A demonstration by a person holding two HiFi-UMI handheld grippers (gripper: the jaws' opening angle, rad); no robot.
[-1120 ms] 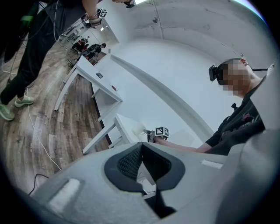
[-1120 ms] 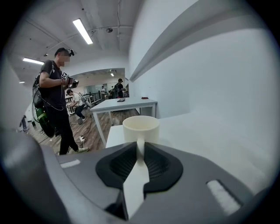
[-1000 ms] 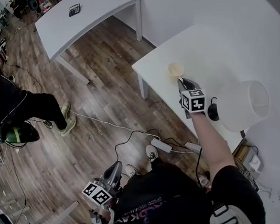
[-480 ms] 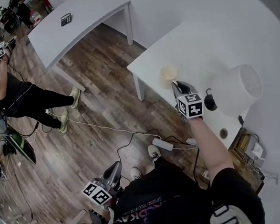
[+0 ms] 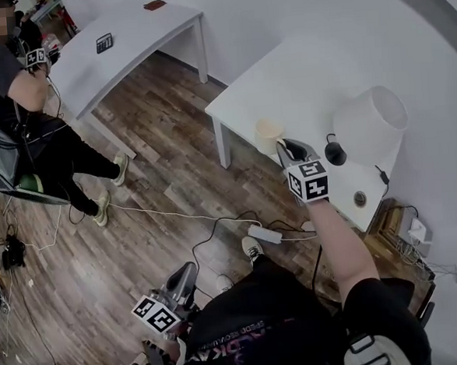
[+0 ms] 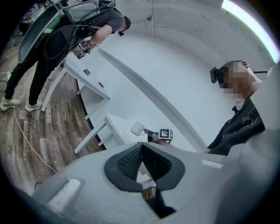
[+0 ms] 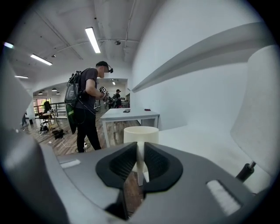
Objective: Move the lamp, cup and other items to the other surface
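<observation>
Cup-carrying step; right gripper (image 5: 285, 146) jaws nearly together, clamped on the handle of the cream ceramic cup (image 5: 269, 131), held in the air at the edge of the near white table (image 5: 299, 79); left gripper (image 5: 186, 274) closed on nothing, low by the hip; next, probably: carry to the far white table (image 5: 125, 48), set down upright; white-shaded lamp (image 5: 369, 121) not yet moved.

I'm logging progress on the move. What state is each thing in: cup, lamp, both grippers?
Cup: upright, held by its handle.
Lamp: standing on the table, untouched.
Right gripper: shut on the cup's handle.
Left gripper: shut, empty.
</observation>
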